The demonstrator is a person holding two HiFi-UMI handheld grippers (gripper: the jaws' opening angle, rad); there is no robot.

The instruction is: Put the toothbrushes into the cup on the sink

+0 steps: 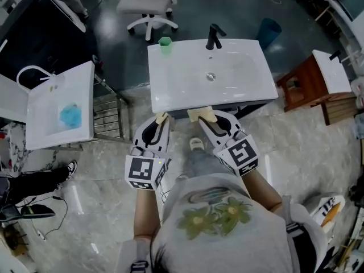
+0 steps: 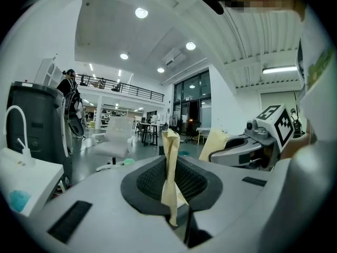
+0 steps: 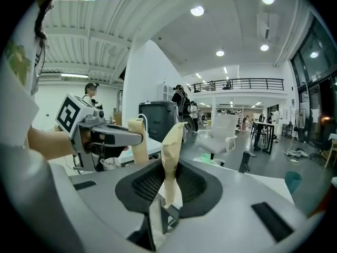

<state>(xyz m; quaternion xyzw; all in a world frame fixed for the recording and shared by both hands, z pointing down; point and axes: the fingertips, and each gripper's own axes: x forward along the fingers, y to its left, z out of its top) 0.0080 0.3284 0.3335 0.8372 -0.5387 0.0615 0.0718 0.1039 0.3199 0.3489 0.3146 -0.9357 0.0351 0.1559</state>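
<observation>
A white sink (image 1: 244, 81) stands in front of me with a small green cup (image 1: 165, 44) on its back left corner and a black faucet (image 1: 213, 37) at the back. The cup also shows far off in the right gripper view (image 3: 204, 157). No toothbrush shows in any view. My left gripper (image 1: 161, 118) hovers at the sink's front edge, its tan pads (image 2: 169, 141) pressed together on nothing. My right gripper (image 1: 202, 115) hangs beside it, just right; its tan tips stand slightly apart and hold nothing (image 3: 172, 136).
A second white basin (image 1: 57, 104) with a blue lump in it stands to the left, beside a metal rack (image 1: 108, 115). A white office chair (image 1: 149, 1) and a blue bin (image 1: 268, 33) sit behind the sink. A wooden stand (image 1: 304, 84) is on the right.
</observation>
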